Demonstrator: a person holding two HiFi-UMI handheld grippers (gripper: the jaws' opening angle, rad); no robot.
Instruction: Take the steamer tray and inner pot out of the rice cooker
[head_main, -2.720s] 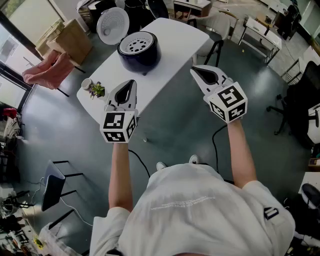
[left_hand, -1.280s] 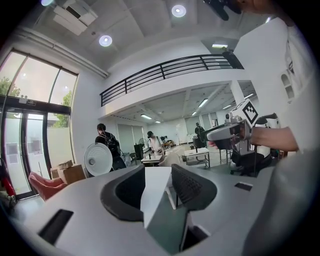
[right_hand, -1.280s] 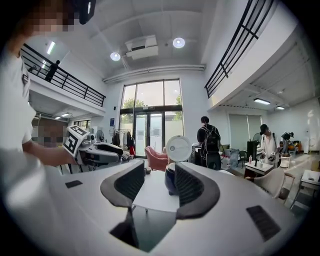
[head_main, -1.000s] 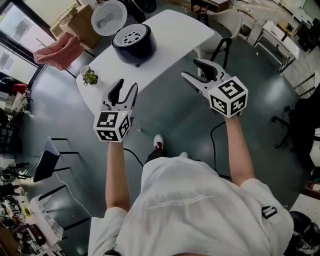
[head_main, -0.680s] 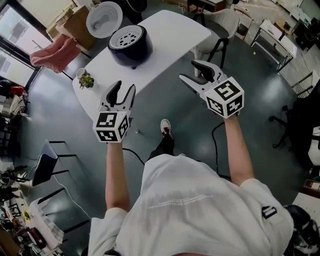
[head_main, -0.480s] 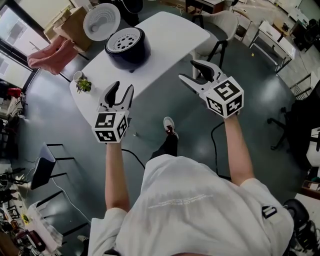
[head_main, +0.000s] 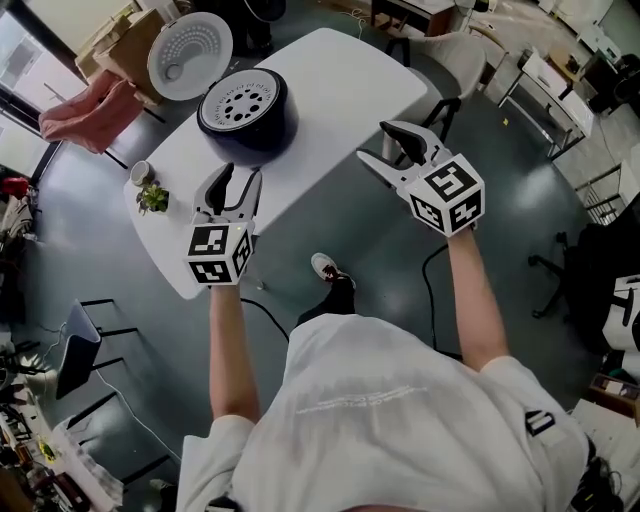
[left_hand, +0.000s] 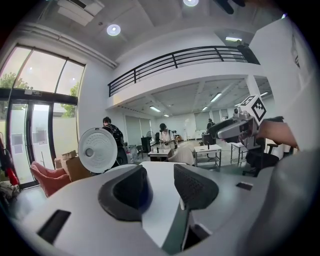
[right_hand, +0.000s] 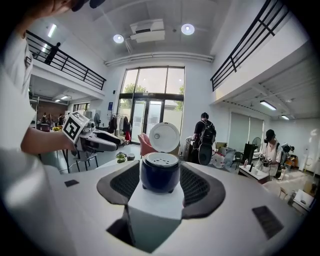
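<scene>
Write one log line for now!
left gripper: open, empty | right gripper: open, empty | rice cooker: lid up | steamer tray: inside

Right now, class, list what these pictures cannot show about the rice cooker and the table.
Inner pot: every view, covered by the steamer tray.
Rice cooker body: left gripper view, behind the fingers of the left gripper.
Cup contents: head view, too small.

A big open-plan office or lab hall: railed mezzanine (left_hand: 175, 57), tall glass doors (right_hand: 140, 120), desks (head_main: 545, 75), office chairs (head_main: 600, 230), polished grey floor (head_main: 120, 250).
</scene>
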